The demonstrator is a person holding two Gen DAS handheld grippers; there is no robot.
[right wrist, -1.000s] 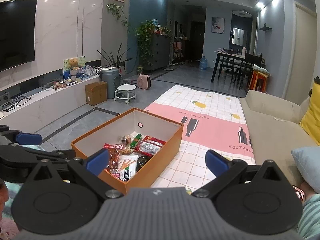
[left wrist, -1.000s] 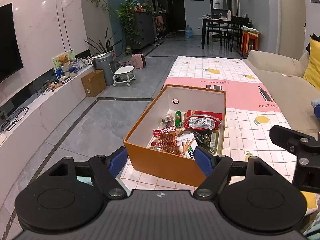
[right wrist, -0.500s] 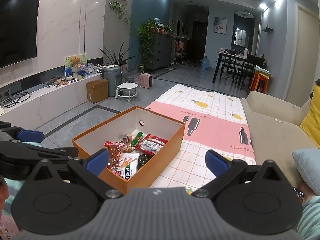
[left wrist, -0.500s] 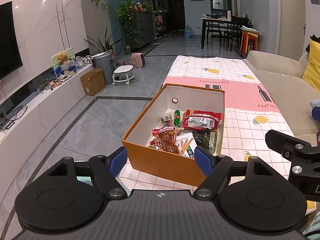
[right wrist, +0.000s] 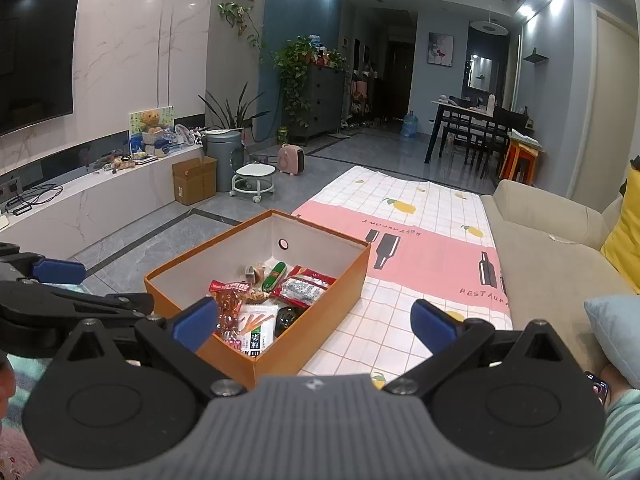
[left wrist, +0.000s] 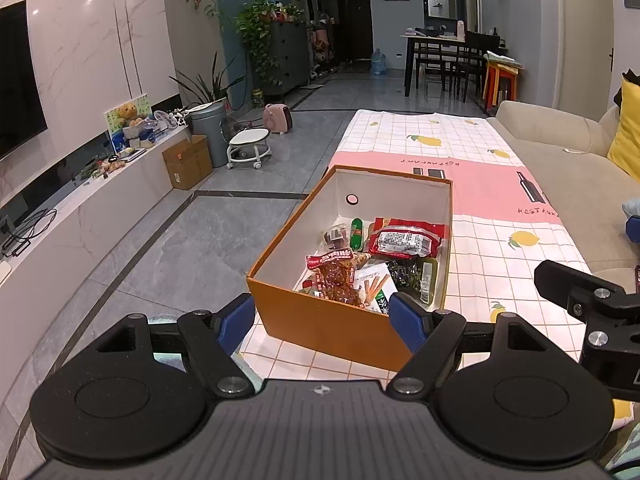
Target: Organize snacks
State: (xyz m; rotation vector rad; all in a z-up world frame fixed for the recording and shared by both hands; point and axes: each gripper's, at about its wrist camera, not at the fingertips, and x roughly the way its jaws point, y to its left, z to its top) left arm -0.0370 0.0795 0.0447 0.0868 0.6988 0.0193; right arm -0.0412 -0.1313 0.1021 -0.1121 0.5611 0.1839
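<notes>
The left tool (left wrist: 322, 316) hangs with its blue-padded fingers spread wide and nothing between them, just in front of the near end wall of an orange cardboard box (left wrist: 328, 330). The right tool (right wrist: 314, 322) is likewise spread apart and empty, held off the box's right side above the tablecloth (right wrist: 424, 256); in the left wrist view part of its black frame shows at the right edge.

The box stands on a table covered with a white checked cloth that carries a pink band, lemon prints and bottle silhouettes. The box is open at the top, white inside, with a round hole in its far end wall. All the snacks lie inside it, gathered toward the near half and the right wall. A red packet with a white label (left wrist: 404, 240) lies toward the middle, against the right wall. Beside it, on its left, lies a green sausage stick (left wrist: 356, 232), and a small clear-wrapped snack (left wrist: 336, 236) sits left of that. Nearer the tools, a red-topped pouch of brown glazed meat (left wrist: 334, 276) rests on the heap, with a white pack printed with orange sticks (left wrist: 374, 280) just to its right and a dark green packet (left wrist: 410, 274) against the right wall.

A beige sofa (left wrist: 560, 160) runs along the table's right side, with a yellow cushion (left wrist: 624, 128) on it.
</notes>
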